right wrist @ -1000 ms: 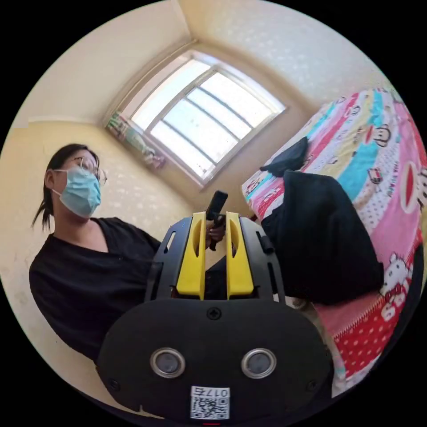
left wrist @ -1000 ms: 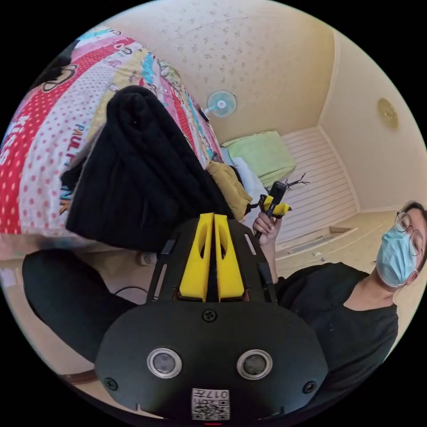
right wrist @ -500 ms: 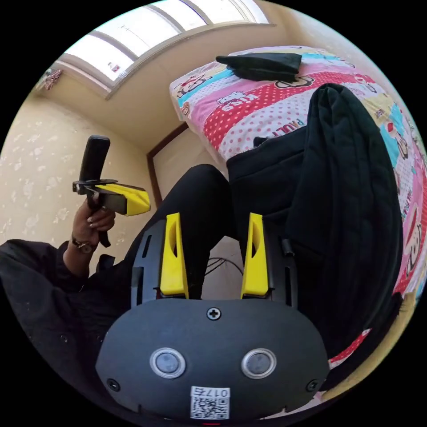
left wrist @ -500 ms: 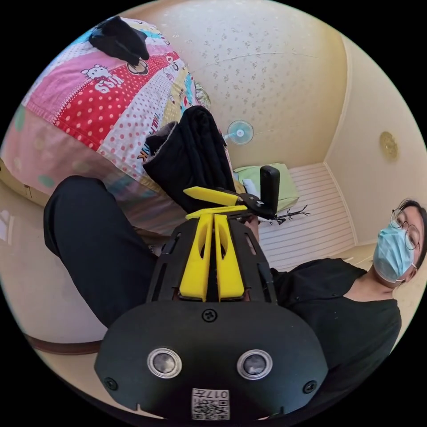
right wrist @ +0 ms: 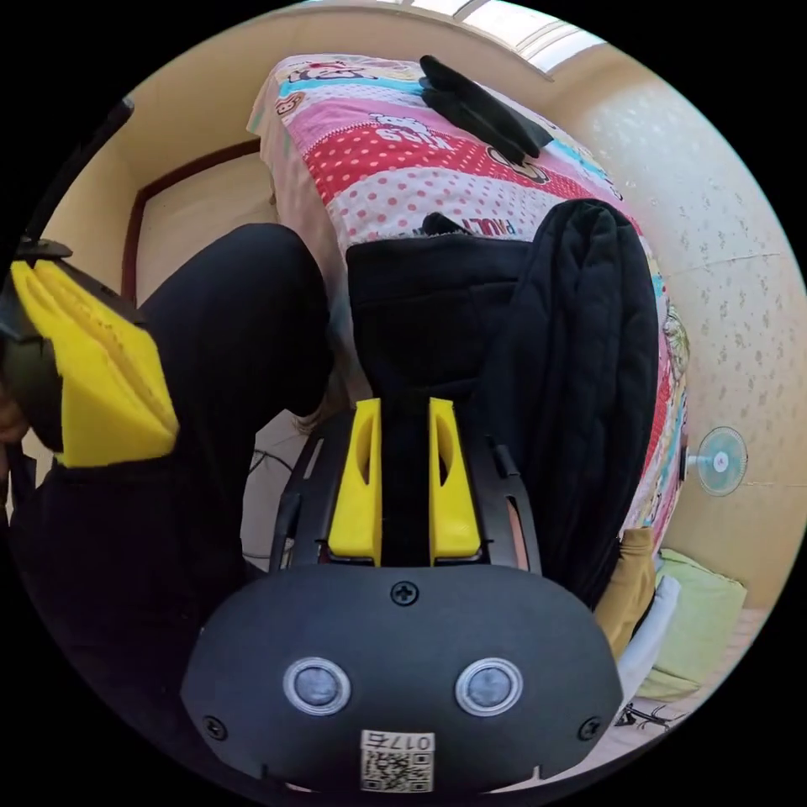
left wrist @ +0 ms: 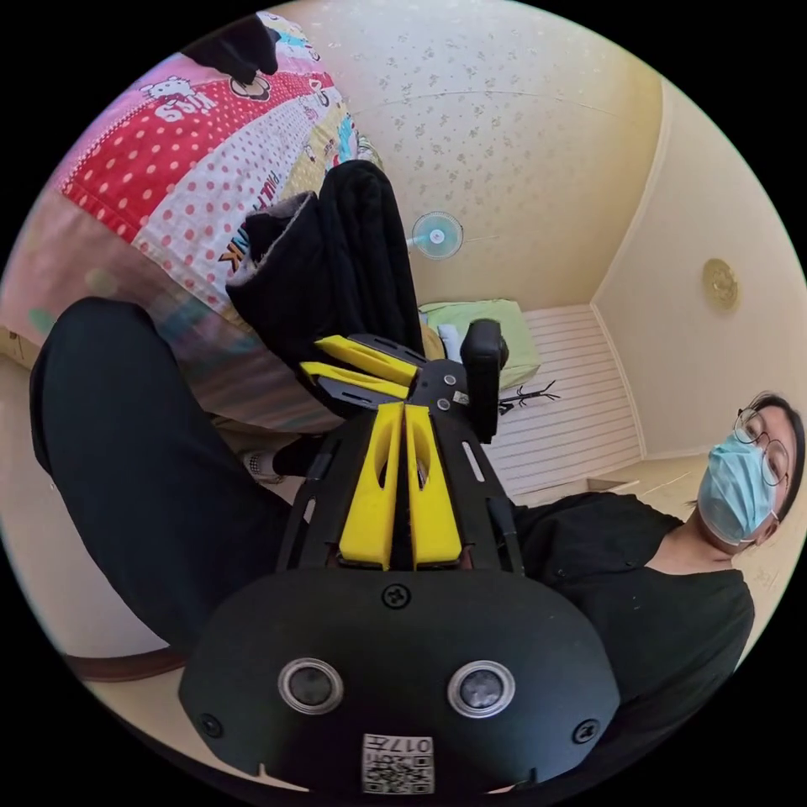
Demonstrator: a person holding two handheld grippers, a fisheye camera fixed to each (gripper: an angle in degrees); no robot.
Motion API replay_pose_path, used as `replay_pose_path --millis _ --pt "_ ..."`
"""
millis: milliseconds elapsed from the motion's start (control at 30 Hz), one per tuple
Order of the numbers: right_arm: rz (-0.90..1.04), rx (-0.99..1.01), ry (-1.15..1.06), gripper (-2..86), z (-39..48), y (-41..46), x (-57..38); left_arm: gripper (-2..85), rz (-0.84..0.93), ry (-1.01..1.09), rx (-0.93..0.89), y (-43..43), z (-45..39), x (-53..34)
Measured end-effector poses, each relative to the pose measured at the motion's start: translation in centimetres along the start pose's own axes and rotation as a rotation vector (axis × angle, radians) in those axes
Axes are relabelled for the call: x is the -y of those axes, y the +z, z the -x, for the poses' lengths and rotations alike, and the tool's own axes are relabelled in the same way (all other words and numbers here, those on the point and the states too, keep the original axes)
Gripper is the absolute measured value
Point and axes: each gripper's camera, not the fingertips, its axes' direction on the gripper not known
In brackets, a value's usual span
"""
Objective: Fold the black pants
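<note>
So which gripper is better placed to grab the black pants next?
Right, probably. The right gripper sits against the black pants at the bed edge, jaws apart. The left gripper is shut, farther off.

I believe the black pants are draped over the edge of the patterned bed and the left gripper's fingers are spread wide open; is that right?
Not quite. The black pants are indeed draped over the edge of the patterned bed, but the left gripper is not wide open: the left gripper view shows its two yellow fingers pressed together with nothing between them.
</note>
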Motion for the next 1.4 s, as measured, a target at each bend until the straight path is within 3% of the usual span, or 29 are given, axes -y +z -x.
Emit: replay_pose_path --millis 133,233,367,500,633,800,967,1067,1133,1267,1400 --pt "-0.001 0.046 -0.082 5.1 -1.0 -0.4 -1.1 -1.0 -0.037 -0.044 0.000 -2.2 1.6 -0.6" --pt "-0.051 0.187 -0.043 2.6 -3.2 -2.1 -2.9 -1.0 -0.053 -0.056 -0.014 -3.2 2.3 -0.7" --pt "-0.224 0.385 0.134 1.4 -8.8 -5.7 -8.0 -0.9 -0.072 -0.043 -0.006 -3.7 2.5 -0.4" --pt "-0.399 0.298 0.339 1.0 -15.3 -10.5 -15.2 -0.7 -0.100 -0.016 -0.034 -3.6 2.5 0.5" --pt "-0.485 0.201 0.520 0.9 -20.9 -11.1 -21.2 2.0 -0.150 -0.018 0.111 -2.5 2.8 2.7" --pt "-0.568 0.429 0.757 0.9 -27.5 -8.0 -28.6 10.6 -0.297 -0.032 0.098 -1.1 4.8 5.6" --pt "-0.583 0.472 0.778 0.9 -28.3 -7.4 -31.6 13.6 -0.372 -0.043 -0.118 1.5 6.2 7.9" --pt "-0.608 0.501 0.781 1.0 -28.9 -7.7 -32.9 12.5 -0.432 -0.065 -0.060 1.9 5.5 8.1" --pt "-0.620 0.504 0.789 1.2 -29.2 -7.8 -33.6 12.4 -0.395 -0.120 -0.041 3.2 6.1 8.9" --pt "-0.707 0.632 0.804 1.6 -30.3 -7.5 -35.6 6.8 -0.342 -0.172 -0.233 7.1 8.2 10.3" --pt "-0.814 0.829 0.720 2.3 -31.1 -7.8 -37.6 5.0 -0.330 -0.101 -0.105 7.7 5.4 10.6"
